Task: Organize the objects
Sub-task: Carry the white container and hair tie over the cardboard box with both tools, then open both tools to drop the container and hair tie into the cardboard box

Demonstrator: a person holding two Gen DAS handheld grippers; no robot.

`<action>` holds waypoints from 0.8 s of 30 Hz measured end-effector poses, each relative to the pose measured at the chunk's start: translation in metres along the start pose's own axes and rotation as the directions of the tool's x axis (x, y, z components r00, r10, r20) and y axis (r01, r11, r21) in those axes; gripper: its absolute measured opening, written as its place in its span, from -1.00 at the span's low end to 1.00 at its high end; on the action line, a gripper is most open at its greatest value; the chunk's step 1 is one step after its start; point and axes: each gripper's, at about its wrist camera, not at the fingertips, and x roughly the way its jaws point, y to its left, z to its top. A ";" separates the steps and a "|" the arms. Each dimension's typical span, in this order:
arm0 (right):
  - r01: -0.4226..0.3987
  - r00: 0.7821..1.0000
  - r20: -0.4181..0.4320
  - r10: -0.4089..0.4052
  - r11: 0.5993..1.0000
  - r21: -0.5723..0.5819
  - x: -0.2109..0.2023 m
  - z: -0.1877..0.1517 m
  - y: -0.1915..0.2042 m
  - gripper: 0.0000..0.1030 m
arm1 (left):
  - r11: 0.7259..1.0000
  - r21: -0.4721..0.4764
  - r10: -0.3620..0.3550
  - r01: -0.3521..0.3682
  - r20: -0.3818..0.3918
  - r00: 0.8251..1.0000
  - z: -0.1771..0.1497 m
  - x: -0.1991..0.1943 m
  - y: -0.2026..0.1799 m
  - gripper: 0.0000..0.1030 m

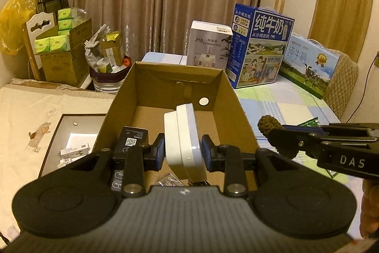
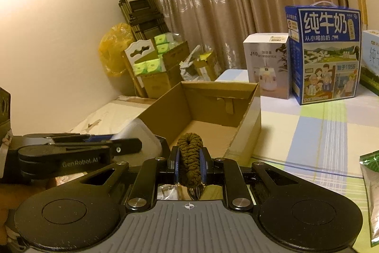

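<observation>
My left gripper point(image 1: 182, 153) is shut on a white flat case point(image 1: 187, 141), held on edge above the open cardboard box point(image 1: 227, 96). A black carton with a QR label point(image 1: 132, 140) lies inside the box at its left wall. My right gripper point(image 2: 189, 164) is shut on a looped olive-brown braided cord point(image 2: 190, 155), just short of the box's point(image 2: 248, 120) near right corner. In the left wrist view the right gripper point(image 1: 279, 134) and the cord point(image 1: 271, 128) sit right of the box. The right wrist view shows the left gripper point(image 2: 132, 145) and the white case point(image 2: 144, 134) at the left.
A humidifier box point(image 1: 208, 46) and two milk cartons point(image 1: 260, 44) point(image 1: 310, 65) stand behind the box on a checked cloth point(image 2: 319, 134). A tray with small packets point(image 1: 71, 148) lies left on the bed. A green-white pouch point(image 2: 372, 193) lies at the right edge. A hand point(image 1: 369, 205) shows bottom right.
</observation>
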 end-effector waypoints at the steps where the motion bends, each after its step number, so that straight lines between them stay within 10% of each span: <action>1: -0.001 1.000 0.000 0.001 1.000 0.000 0.001 0.000 0.000 -0.73 | 1.000 -0.004 -0.003 0.003 0.007 1.000 0.000 0.000 0.001 -0.47; 3: -0.002 1.000 0.000 0.002 1.000 0.003 0.002 0.000 0.001 -0.73 | 1.000 -0.008 0.001 -0.001 0.036 0.999 0.002 -0.002 0.005 0.11; 21: -0.049 0.998 0.036 0.048 0.999 0.013 0.013 0.000 0.005 -0.67 | 0.997 -0.055 0.054 -0.052 0.033 0.998 -0.002 -0.008 0.024 0.16; 23: -0.080 0.994 0.070 0.078 0.996 0.040 0.013 0.000 0.001 0.24 | 0.997 -0.055 0.058 -0.056 0.031 0.998 -0.002 -0.008 0.025 0.18; 24: -0.082 0.993 0.087 0.077 0.995 0.058 0.012 0.000 -0.001 0.36 | 0.997 -0.054 0.062 -0.060 0.030 0.998 -0.003 -0.008 0.025 0.21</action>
